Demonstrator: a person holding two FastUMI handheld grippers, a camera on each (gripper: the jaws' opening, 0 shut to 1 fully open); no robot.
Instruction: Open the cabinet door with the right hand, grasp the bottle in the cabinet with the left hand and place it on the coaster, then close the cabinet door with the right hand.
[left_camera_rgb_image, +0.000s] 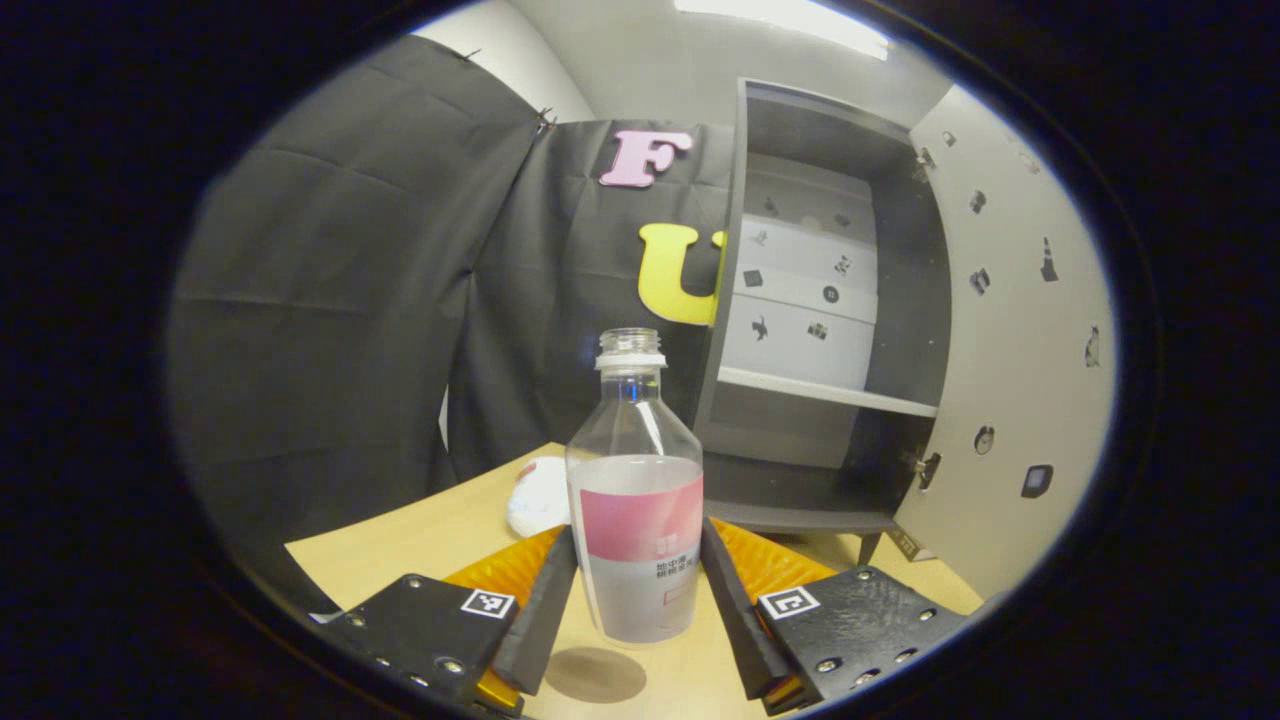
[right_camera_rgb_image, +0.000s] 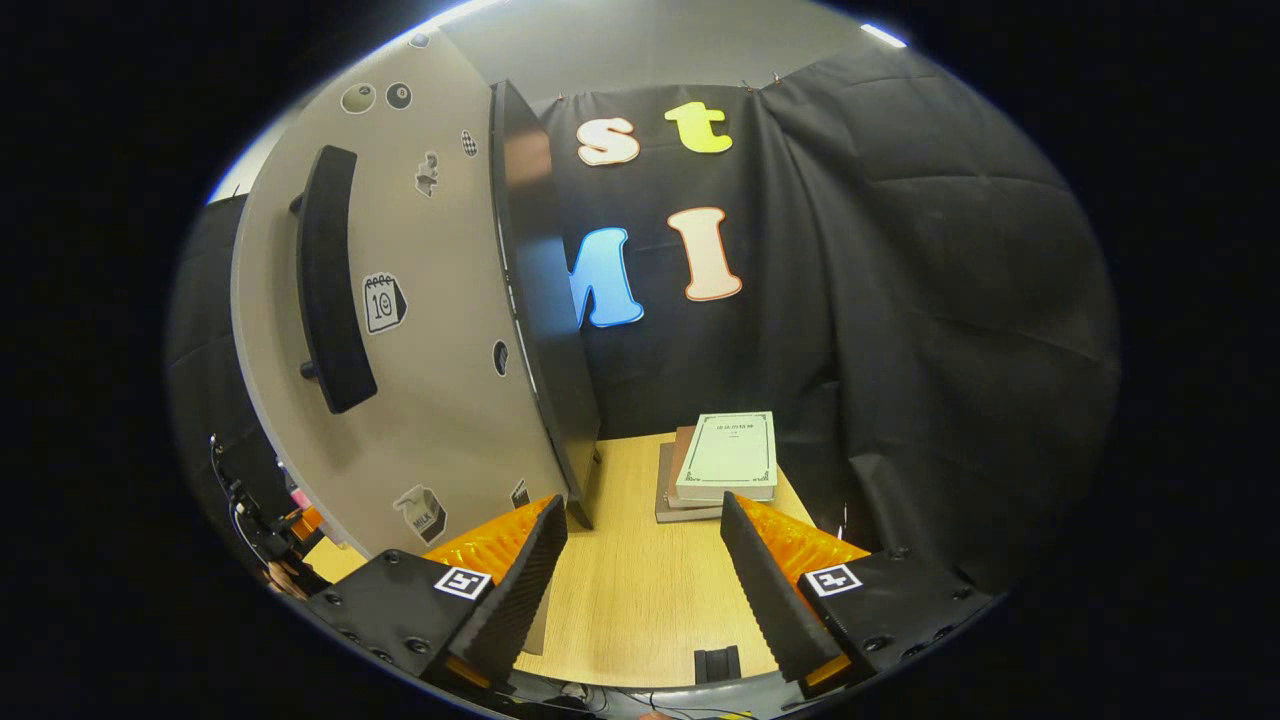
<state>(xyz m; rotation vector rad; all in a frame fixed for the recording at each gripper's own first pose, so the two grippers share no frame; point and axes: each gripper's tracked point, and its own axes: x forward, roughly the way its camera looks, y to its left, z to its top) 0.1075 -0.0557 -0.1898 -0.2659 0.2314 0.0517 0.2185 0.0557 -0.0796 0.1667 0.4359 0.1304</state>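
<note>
In the left gripper view, the left tool clasps the bottle at its labelled lower body, both fingers against its sides; it hangs uncapped and upright just above the tabletop, a shadow under it, the open cabinet behind and a pale round thing, perhaps the coaster, just to its left; the clear thin plastic looks light, smooth and easily dented, and the liquid could spill, so a gentle hold at the label and an upright carry seem wise. In the right gripper view, the right tool stands released with nothing between its fingers, beside the swung-out cabinet door, whose dark handle looks like the rigid place to push, with stacked books ahead
</note>
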